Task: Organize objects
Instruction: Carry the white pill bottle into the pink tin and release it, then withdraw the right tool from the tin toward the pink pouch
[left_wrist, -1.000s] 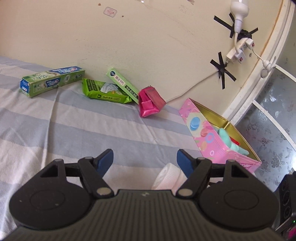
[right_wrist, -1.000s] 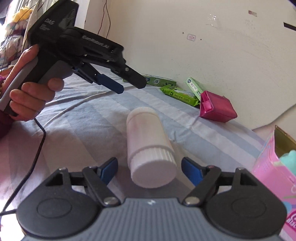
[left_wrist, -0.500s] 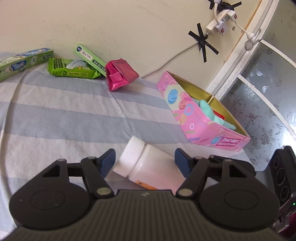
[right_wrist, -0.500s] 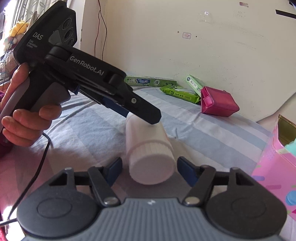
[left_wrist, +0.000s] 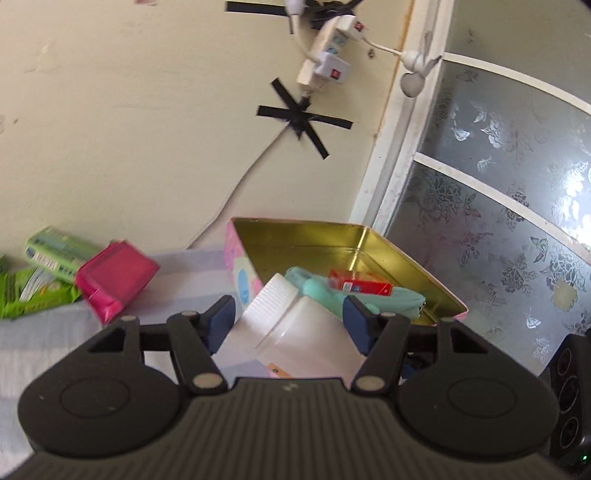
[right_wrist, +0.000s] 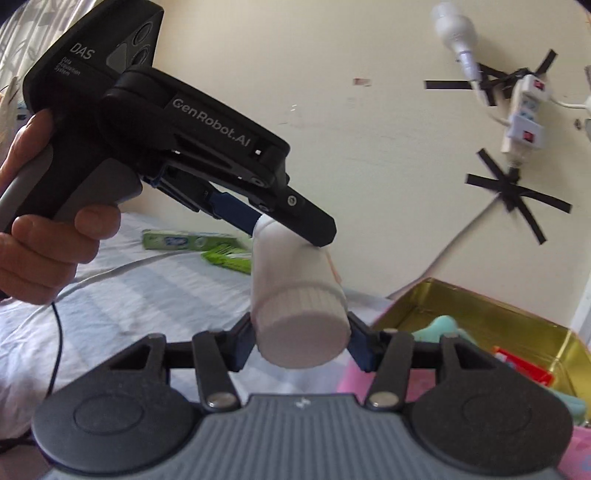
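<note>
Risky double hold: bottle (right_wrist: 295, 291) aloft just beside the tin (right_wrist: 480, 314), cap pinched in right tongs (right_wrist: 301, 345), base between closing left tongs (left_wrist: 290, 319) — opposed pulls or slick plastic could drop it onto the bed (right_wrist: 147, 295).

Each view looks forward from just behind its own tool, whose black body fills the bottom of the frame. The left wrist view faces the cream wall (left_wrist: 129, 129) and the frosted window (left_wrist: 498, 221), tilted slightly down, close over the open gold-lined tin (left_wrist: 332, 240) on the striped bed (left_wrist: 177, 273). The right wrist view looks from the other side toward the same wall, with the left tool (right_wrist: 295, 218) and the hand (right_wrist: 48, 236) holding it large at upper left. Both views share the white bottle (left_wrist: 295, 325) very near the lens, the tin, the taped power strip (right_wrist: 521, 114) and the green packets (left_wrist: 40, 280).
</note>
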